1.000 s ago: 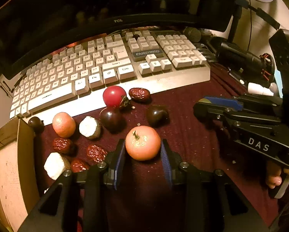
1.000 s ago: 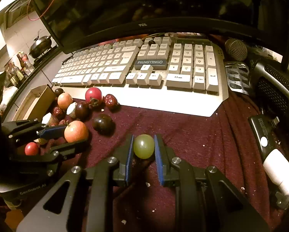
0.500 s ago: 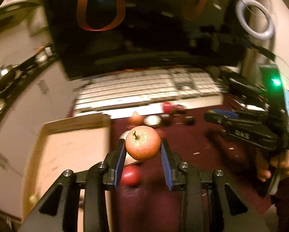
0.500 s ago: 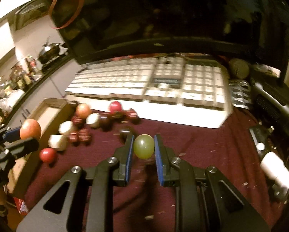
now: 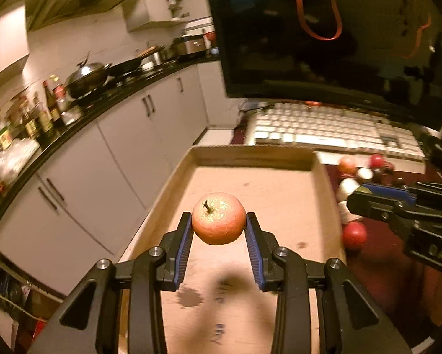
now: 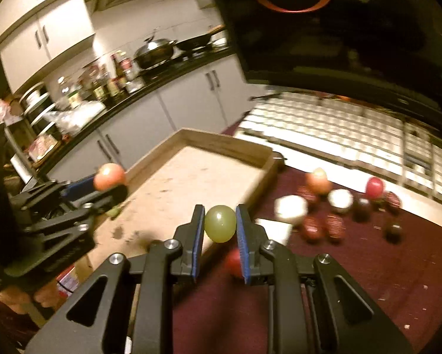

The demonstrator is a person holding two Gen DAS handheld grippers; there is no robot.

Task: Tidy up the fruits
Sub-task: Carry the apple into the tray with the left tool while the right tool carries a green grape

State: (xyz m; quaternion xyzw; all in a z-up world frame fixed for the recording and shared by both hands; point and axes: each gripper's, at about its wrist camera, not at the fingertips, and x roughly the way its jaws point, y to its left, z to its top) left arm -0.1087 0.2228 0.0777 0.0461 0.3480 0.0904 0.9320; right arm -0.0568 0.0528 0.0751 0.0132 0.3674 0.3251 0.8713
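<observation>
Over the wooden tray (image 5: 250, 159), at about 6 o'clock of its floor, the left claw (image 5: 218, 237) pinches an orange-red fruit (image 5: 218, 218) by its sides, stem up, clear of the board. Judging from that, the step is the drop-off: bring the fruit low over bare wood before letting the pads part, or it will likely roll to a wall. Toward 3 o'clock in the left view, the right claw (image 6: 220, 228) pinches a green grape (image 6: 220, 223) hard between its pads, hanging just past the tray's near right edge, over the dark red surface (image 6: 368, 280). It should cross that rim first, then settle the grape apart from the orange fruit so the kinds stay sorted. Ease the squeeze gently; a grape bruises. Further right, at 2 o'clock, the remaining fruits (image 6: 336, 206) lie clustered on the cloth before the keyboard (image 6: 353, 129), blurred
</observation>
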